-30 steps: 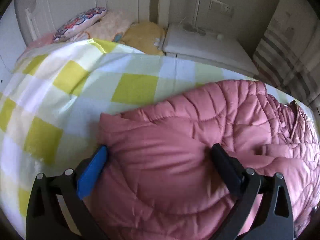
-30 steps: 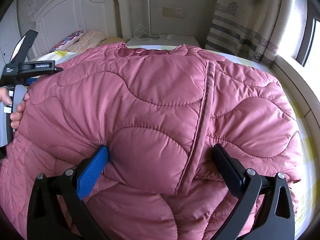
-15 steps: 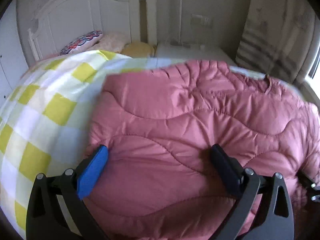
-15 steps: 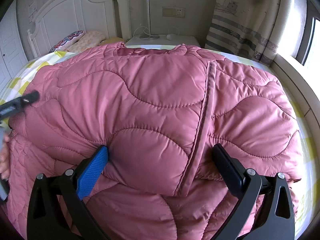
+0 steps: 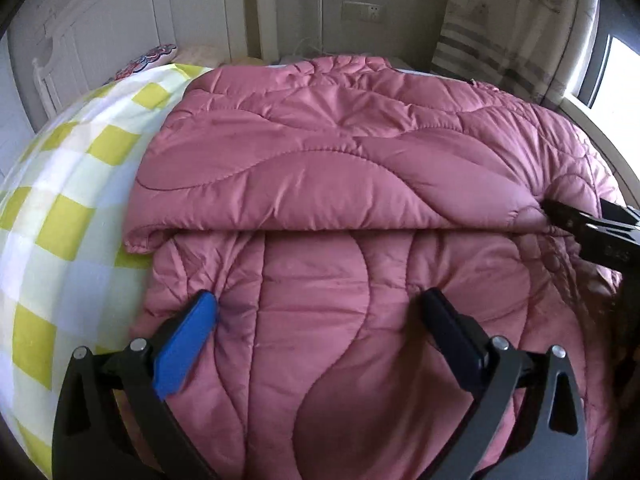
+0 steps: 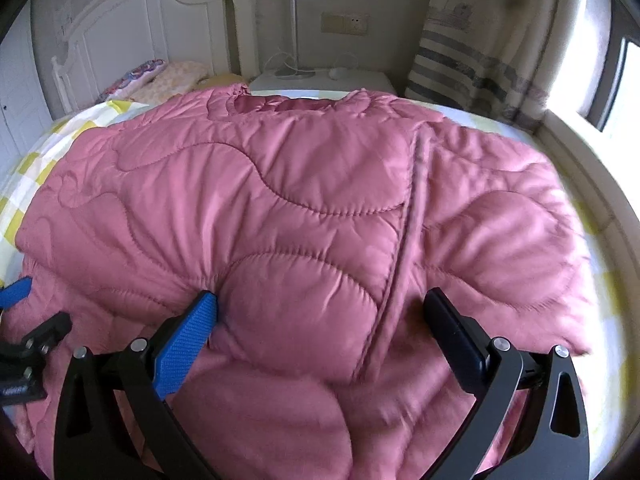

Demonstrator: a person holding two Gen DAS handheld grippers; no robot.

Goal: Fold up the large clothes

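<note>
A large pink quilted jacket [image 5: 340, 152] lies on the bed, its upper part folded over onto the lower part along a crosswise fold edge [image 5: 320, 228]. My left gripper [image 5: 320, 312] is open, its jaws wide apart and resting on the lower layer near the jacket's left side. My right gripper [image 6: 320, 312] is open with its jaws pressed into the puffy folded layer [image 6: 300, 208] on either side of the front placket [image 6: 404, 248]. The right gripper's fingertip shows at the right edge of the left wrist view [image 5: 568, 216]. The left gripper shows at the lower left of the right wrist view [image 6: 24, 320].
The bed has a yellow and white checked cover [image 5: 72, 184]. Pillows [image 6: 152, 76] lie by the white headboard [image 6: 132, 28]. A white nightstand [image 6: 320, 78] stands behind the bed. A striped curtain [image 6: 480, 52] and a window are at the right.
The left gripper has swung back toward the near side and now sits on the lower layer below the fold. The right gripper has barely moved.
</note>
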